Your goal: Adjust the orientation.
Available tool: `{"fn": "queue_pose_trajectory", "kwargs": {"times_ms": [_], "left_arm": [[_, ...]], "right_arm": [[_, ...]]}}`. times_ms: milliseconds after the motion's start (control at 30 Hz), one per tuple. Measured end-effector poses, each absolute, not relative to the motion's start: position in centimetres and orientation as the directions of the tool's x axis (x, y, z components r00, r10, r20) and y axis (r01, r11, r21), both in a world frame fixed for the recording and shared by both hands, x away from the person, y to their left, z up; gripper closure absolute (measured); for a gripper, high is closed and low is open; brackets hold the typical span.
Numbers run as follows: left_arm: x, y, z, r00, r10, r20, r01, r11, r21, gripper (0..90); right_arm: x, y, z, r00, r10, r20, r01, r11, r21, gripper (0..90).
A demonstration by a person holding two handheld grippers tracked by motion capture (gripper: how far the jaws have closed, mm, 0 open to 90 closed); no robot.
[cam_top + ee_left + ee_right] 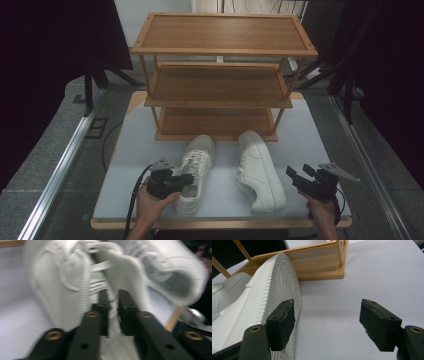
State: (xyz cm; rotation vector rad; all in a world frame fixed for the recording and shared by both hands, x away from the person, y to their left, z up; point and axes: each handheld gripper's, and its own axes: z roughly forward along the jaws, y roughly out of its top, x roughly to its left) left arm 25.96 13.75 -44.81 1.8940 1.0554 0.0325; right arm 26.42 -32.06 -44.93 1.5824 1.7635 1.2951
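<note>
High view: left gripper (186, 179) has its jaws narrowly parted around the heel collar of the left shoe (196, 170), whose long axis runs near-to-far toward the rack (220, 75). Right gripper (298, 176), jaws spread wide and empty, sits just right of the right shoe (260, 170), which lies tipped on its side.

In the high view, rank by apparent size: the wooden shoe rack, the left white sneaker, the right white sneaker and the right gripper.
1. Wooden shoe rack, by far the largest.
2. Left white sneaker and right white sneaker: they look alike, so no ranking; the right one lies tipped on its side.
3. Right gripper, smallest, though nearer the camera.
</note>
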Motion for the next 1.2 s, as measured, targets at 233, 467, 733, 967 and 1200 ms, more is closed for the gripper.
{"fn": "queue_pose_trajectory", "kwargs": {"times_ms": [233,467,733,967,1200], "left_arm": [[25.0,13.4,-42.4,0.717,0.576,-0.393,0.568,-0.156,0.808,54.5],[25.8,13.7,-40.3,0.712,0.617,-0.335,0.489,-0.093,0.867,41.2],[25.8,15.0,-40.9,0.675,0.650,-0.349,0.494,-0.047,0.868,39.2],[25.3,15.7,-40.9,0.661,0.657,-0.362,0.494,-0.018,0.869,38.8],[25.3,15.8,-41.1,0.660,0.661,-0.356,0.490,-0.020,0.871,37.2]], "right_arm": [[26.5,-32.0,-44.9,-0.251,0.933,0.260,0.524,-0.095,0.846,28.1],[26.3,-32.0,-44.6,-0.256,0.931,0.260,0.511,-0.098,0.854,28.2],[26.2,-32.0,-44.2,-0.265,0.928,0.261,0.497,-0.101,0.862,29.0],[25.9,-32.1,-43.6,-0.259,0.932,0.254,0.479,-0.105,0.872,30.9],[25.7,-31.9,-43.3,-0.299,0.923,0.240,0.471,-0.076,0.879,37.6]]}}
